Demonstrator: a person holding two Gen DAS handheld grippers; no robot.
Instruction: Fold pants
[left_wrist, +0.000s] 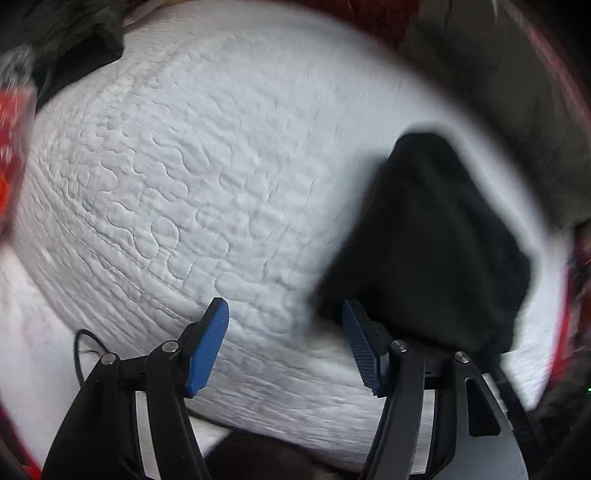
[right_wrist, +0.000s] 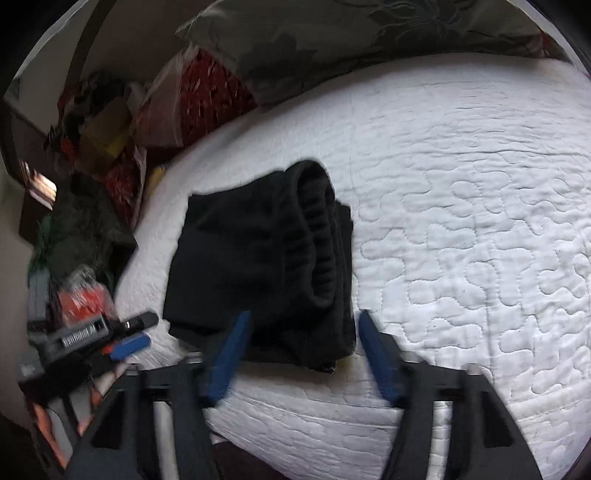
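Across both frames you had the white quilted mattress (right_wrist: 461, 229) filling most of the view, its stitched pattern running from centre to the right edge of the right wrist picture. Along the top of that picture lay a grey floral cover (right_wrist: 332, 40), and at the upper left sat a cluttered heap of red and yellow items (right_wrist: 122, 122), too blurred to name.

Your folded black pants (right_wrist: 266, 258) rested on the mattress just left of centre, the ribbed waistband curling along their right side. From the left wrist view the same pants (left_wrist: 436, 236) lay at the right of the frame.

Your right gripper (right_wrist: 301, 321) stood with its blue pads apart, the near edge of the pants lying between them, no pad pressing on the cloth. Your left gripper (left_wrist: 284, 306) was spread wide over bare quilt, its right-hand pad just beside the pants' edge. It appeared too at the lower left of the right wrist frame.
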